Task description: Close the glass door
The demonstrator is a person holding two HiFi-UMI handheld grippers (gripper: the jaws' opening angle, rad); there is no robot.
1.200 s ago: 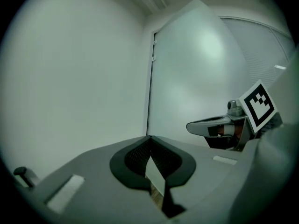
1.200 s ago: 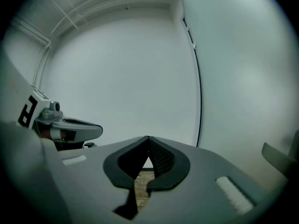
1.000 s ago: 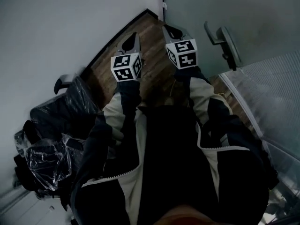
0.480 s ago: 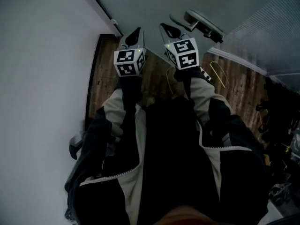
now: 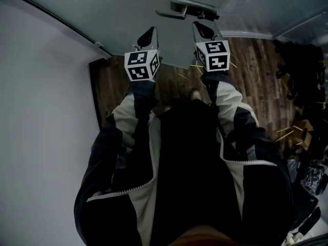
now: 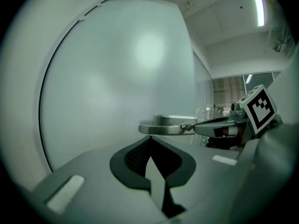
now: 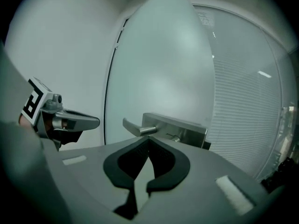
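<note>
Door handle point(image 5: 185, 7) nearer, lever level, pointing left, left claw point(image 5: 149, 33) and right claw point(image 5: 201, 27) each pressed together

No legible text, labels or numbers

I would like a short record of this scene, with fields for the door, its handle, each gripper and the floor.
door: frosted glass door, right in front of the person
handle: metal lever handle, nothing grips it
left gripper: jaws together, empty, pointing at the door
right gripper: jaws together, empty, just below the handle in the head view
floor: dark wooden floor
</note>
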